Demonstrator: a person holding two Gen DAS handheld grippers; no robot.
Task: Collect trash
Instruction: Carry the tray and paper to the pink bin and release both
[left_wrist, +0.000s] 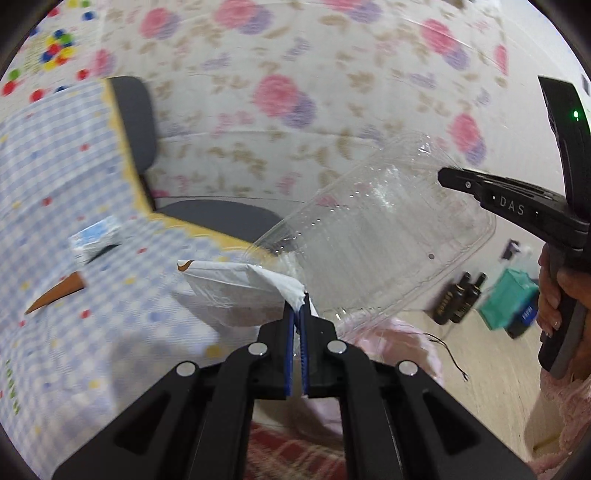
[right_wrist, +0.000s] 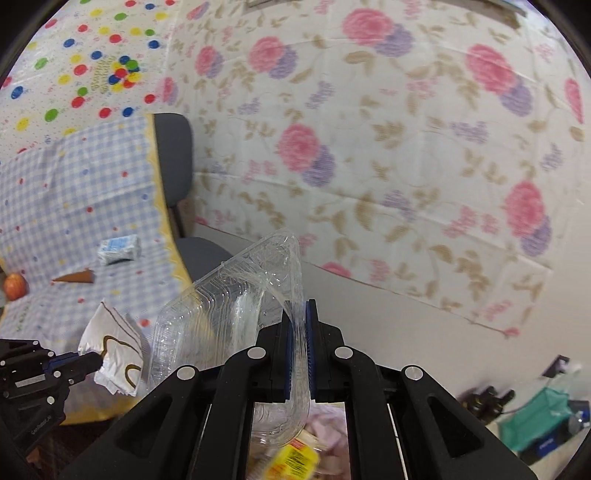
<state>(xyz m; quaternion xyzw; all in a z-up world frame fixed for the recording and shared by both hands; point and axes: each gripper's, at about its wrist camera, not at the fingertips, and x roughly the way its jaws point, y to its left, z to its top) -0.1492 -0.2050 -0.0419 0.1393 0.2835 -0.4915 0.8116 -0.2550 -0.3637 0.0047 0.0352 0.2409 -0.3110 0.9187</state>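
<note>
Left hand-held gripper (left_wrist: 297, 306) clamped on crumpled white paper wrapper (left_wrist: 236, 291); right hand-held gripper (right_wrist: 300, 314) clamped on clear plastic clamshell container (right_wrist: 229, 314), both beside checked-cloth desk (right_wrist: 74, 192); grey chair (right_wrist: 173, 158) behind the desk.

The left gripper (left_wrist: 298, 301) pinched a white paper wrapper (left_wrist: 236, 291) over the table's (left_wrist: 74, 192) edge; the right gripper (left_wrist: 443, 176) gripped a clear plastic container (left_wrist: 373, 240).

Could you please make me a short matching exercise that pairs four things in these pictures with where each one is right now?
Things:
1. clear plastic container
2. white paper wrapper
3. brown cone
4. apple

Places:
A. lying on the checked cloth, near the small blue-and-white pack
B. pinched in the left gripper
C. at the far left edge of the right wrist view
D. pinched in the right gripper

Pairs: 1-D, 2-B, 3-A, 4-C
</note>
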